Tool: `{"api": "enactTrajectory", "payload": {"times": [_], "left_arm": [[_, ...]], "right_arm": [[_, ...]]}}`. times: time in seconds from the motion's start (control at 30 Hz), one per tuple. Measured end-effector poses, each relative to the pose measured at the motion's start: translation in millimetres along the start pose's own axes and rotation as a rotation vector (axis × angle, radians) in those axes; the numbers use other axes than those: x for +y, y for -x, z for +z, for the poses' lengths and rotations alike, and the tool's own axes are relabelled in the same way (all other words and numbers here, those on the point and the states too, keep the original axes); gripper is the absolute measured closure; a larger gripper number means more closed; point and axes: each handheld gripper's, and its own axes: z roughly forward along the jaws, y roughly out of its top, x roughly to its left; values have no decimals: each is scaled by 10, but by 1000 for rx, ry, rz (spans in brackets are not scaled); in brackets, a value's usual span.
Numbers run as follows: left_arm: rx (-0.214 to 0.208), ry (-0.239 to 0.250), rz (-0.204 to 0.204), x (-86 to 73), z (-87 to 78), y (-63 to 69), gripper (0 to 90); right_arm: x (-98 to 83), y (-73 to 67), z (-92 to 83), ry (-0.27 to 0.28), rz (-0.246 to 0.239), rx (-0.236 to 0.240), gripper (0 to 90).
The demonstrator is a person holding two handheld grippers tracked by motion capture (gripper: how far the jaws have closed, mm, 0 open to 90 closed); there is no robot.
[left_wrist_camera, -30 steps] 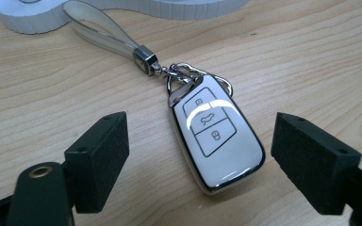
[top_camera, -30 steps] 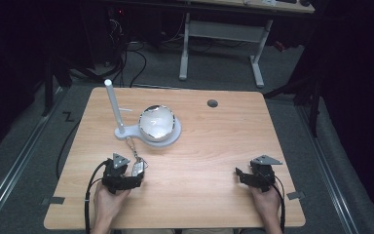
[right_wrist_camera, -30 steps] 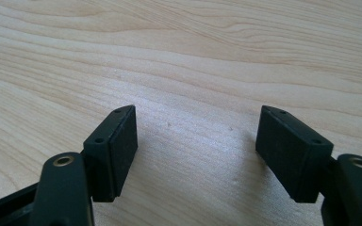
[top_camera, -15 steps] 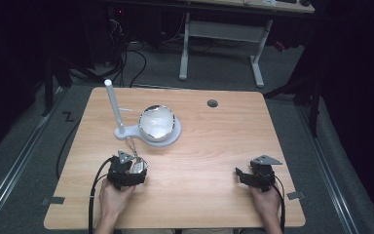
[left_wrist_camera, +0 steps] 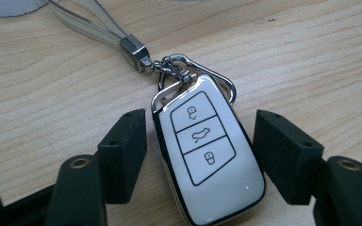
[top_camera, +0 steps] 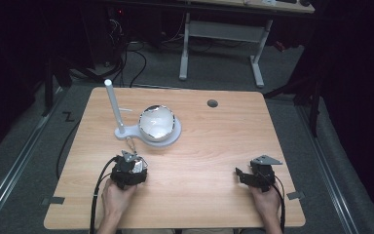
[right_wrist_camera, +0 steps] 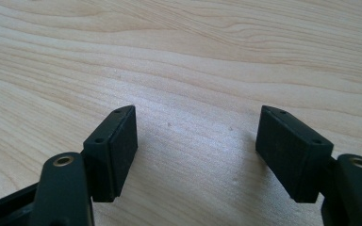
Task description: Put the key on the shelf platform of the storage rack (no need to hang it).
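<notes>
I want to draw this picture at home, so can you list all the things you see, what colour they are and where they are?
table: one, light wood, middle of the room
stand: one, white, post and round base, table's far left
bowl: one, shiny silver, on the stand's base
car key: one, white with three buttons, on the table between the left jaws, not yet gripped
strap: one, pale, clipped to the key's ring
hole: one, dark, table's far side
left hand-held gripper: black, open
right hand-held gripper: black, open
hands: two, near edge
</notes>
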Motion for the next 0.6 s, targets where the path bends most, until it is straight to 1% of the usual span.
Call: {"api": "enactTrajectory", "payload": {"times": [0.17, 0.27, 0.6], "left_arm": [[9, 1, 10, -7, -11, -11, 433], [14, 7, 8, -13, -15, -28, 482], [2, 18, 20, -26, -17, -52, 498]], "right_arm": [[0, 0, 0, 0, -1, 0, 304], [0, 0, 0, 0, -1, 0, 304], [0, -1, 0, 0, 0, 0, 304]]}}
